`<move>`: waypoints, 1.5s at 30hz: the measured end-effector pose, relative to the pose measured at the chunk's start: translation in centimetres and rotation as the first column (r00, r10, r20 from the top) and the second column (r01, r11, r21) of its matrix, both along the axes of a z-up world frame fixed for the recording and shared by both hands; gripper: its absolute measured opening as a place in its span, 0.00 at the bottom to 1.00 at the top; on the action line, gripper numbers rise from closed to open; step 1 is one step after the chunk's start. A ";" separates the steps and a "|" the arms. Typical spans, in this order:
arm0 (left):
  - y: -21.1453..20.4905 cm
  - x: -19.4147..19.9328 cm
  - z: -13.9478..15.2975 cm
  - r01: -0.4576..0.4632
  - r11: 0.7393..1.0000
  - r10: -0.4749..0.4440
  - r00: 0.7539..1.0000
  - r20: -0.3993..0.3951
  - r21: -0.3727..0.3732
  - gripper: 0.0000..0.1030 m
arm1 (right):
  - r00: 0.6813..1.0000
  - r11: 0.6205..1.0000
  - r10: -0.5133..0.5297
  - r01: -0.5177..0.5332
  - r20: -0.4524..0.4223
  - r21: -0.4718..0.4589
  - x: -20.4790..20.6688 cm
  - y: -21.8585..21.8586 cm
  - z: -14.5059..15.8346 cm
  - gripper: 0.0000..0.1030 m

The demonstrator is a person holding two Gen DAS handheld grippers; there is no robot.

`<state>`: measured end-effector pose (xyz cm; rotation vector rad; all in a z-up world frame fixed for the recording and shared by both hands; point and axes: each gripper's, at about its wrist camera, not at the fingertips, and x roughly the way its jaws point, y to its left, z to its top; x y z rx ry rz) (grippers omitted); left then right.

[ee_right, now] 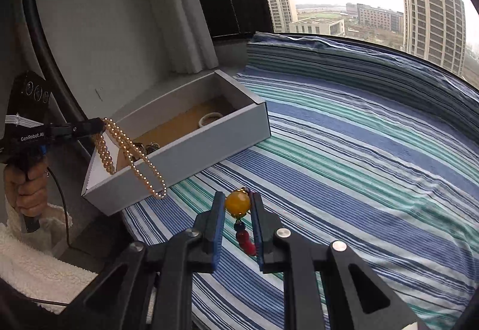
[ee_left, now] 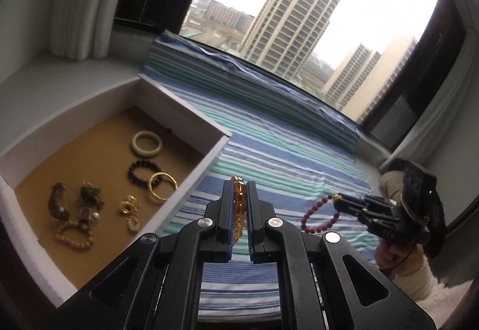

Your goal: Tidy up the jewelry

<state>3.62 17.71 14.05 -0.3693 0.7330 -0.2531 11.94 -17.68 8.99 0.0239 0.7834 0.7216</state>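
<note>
Tongs, left [ee_left: 239,204], pinch amber bead strand [ee_left: 238,210], hanging off desk, box [ee_left: 191,108] at 10 o'clock. Right tongs [ee_right: 238,207] pinch red bracelet [ee_left: 318,214] by yellow bead [ee_right: 237,203] above striped cloth [ee_right: 359,150].

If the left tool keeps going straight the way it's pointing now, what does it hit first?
Probably the blue and green striped cloth, then its raised fold at the window. The left tool, shut on the amber bead string, points past the white cardboard box. Depth is unclear.
</note>
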 end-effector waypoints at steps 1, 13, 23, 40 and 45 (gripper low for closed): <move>1.3 0.5 0.4 -0.033 0.999 0.033 0.999 -0.001 0.021 0.05 | 1.000 1.000 0.023 -0.023 0.017 0.005 0.6 1.3 0.9 0.17; 10.0 12.2 -8.8 -0.176 0.965 0.206 0.968 -0.144 0.196 0.05 | 0.992 0.993 0.113 -0.111 0.057 -0.040 13.4 19.6 1.6 0.17; 10.0 11.3 -12.4 -0.276 0.896 0.332 0.936 -0.113 0.348 0.74 | 0.986 0.983 0.053 -0.078 -0.155 -0.164 19.8 24.5 -7.1 0.37; 5.9 1.2 -7.6 -0.518 0.797 0.548 0.836 -0.012 0.310 0.99 | 0.994 0.978 0.095 -0.084 0.048 -0.189 8.3 22.6 0.3 0.74; 5.5 1.4 -8.3 -0.539 0.768 0.584 0.811 -0.034 0.346 0.99 | 0.992 0.971 0.104 -0.084 0.079 -0.224 6.7 23.4 0.1 0.74</move>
